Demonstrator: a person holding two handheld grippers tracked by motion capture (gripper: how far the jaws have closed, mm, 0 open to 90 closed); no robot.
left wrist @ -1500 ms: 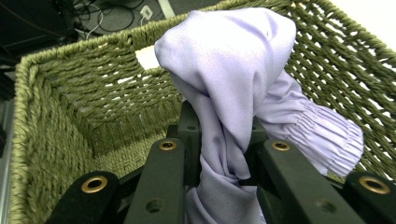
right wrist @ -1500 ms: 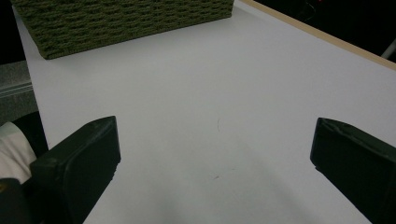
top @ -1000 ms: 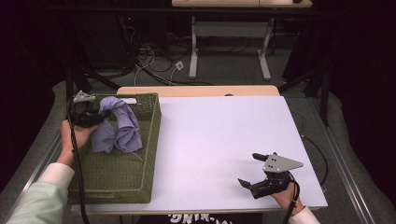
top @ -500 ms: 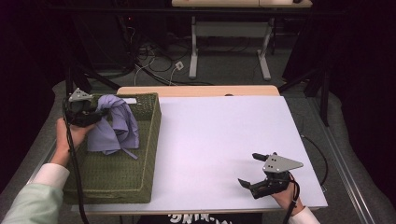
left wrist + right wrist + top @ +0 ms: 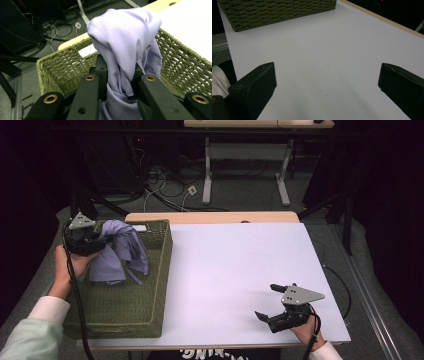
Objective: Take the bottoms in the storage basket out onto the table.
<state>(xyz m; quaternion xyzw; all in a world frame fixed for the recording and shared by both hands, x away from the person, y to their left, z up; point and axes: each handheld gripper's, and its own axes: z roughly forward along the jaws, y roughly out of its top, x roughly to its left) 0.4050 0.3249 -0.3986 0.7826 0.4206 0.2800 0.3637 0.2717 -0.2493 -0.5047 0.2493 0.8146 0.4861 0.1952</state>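
The left gripper pinched a lilac cloth above the basket's far-left corner; the right gripper rested spread near the table's near-right corner.

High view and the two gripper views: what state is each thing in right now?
Left hand-held gripper: shut on the purple cloth.
Purple cloth: bunched, lifted, hanging over the basket.
Green woven basket: upright on the table's left side, open-topped.
Right hand-held gripper: open, holding nothing, low over the white table.
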